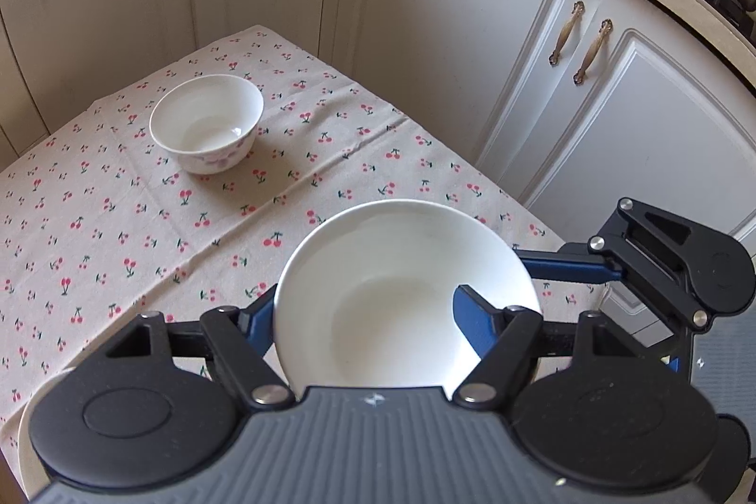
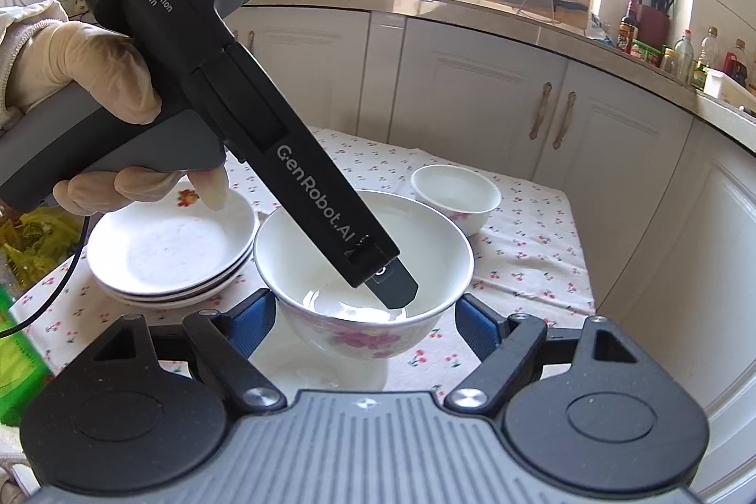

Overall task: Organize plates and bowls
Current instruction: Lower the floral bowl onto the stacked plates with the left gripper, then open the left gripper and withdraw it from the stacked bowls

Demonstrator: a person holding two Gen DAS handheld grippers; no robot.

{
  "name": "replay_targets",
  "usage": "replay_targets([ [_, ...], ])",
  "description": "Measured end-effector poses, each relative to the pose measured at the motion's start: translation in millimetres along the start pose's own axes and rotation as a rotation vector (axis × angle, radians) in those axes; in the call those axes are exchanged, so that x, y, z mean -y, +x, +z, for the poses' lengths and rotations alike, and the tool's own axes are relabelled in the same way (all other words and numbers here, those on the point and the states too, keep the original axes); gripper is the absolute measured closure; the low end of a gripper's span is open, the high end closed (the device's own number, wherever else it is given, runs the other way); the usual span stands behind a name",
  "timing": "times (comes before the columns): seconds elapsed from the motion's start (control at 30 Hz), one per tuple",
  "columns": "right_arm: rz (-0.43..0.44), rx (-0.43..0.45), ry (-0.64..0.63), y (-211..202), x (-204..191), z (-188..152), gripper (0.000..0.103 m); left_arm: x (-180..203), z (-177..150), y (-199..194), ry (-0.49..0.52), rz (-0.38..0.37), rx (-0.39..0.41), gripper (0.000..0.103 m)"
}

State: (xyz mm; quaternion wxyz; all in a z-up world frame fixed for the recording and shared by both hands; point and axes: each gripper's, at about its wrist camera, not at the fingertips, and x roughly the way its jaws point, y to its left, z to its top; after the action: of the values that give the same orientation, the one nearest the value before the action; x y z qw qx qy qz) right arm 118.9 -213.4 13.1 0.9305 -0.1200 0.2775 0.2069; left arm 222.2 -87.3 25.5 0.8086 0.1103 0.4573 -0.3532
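Left wrist view first: our left gripper (image 1: 364, 315) is clenched on the rim of a white bowl (image 1: 406, 296), one blue pad outside the wall, the other inside, and the bowl rides tilted right in front of us. Ahead and to the left, well apart, a small bowl (image 1: 206, 123) sits upright on the cherry-print tablecloth (image 1: 94, 220). Off to the right edge we catch our right gripper (image 1: 590, 268), jaws apart.

Right wrist view now: the right gripper (image 2: 366, 317) hangs released, blue pads either side of the same bowl (image 2: 364, 263) but not pressing that we can see. The left gripper reaches down into that bowl from above, held by a gloved hand (image 2: 85, 79). Just left of it, a stack of plates (image 2: 172, 249) is already nested. Beyond, to the right, the small bowl (image 2: 456, 199) waits.

So we judge it roughly halfway: plates look gathered, bowls not yet. The held bowl needs a home, probably nested with the small one.
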Motion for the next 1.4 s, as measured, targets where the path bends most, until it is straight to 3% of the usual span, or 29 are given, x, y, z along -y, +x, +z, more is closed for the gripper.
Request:
replay_targets([
  [0.57,0.069,-0.055,-0.009,12,-16,-22,0.016,-4,-32,13,-0.036,0.018,-0.035,0.028],
  [1.4,0.097,-0.107,0.001,25,-14,-34,0.017,-1,-42,21,-0.005,0.031,-0.034,0.028],
])
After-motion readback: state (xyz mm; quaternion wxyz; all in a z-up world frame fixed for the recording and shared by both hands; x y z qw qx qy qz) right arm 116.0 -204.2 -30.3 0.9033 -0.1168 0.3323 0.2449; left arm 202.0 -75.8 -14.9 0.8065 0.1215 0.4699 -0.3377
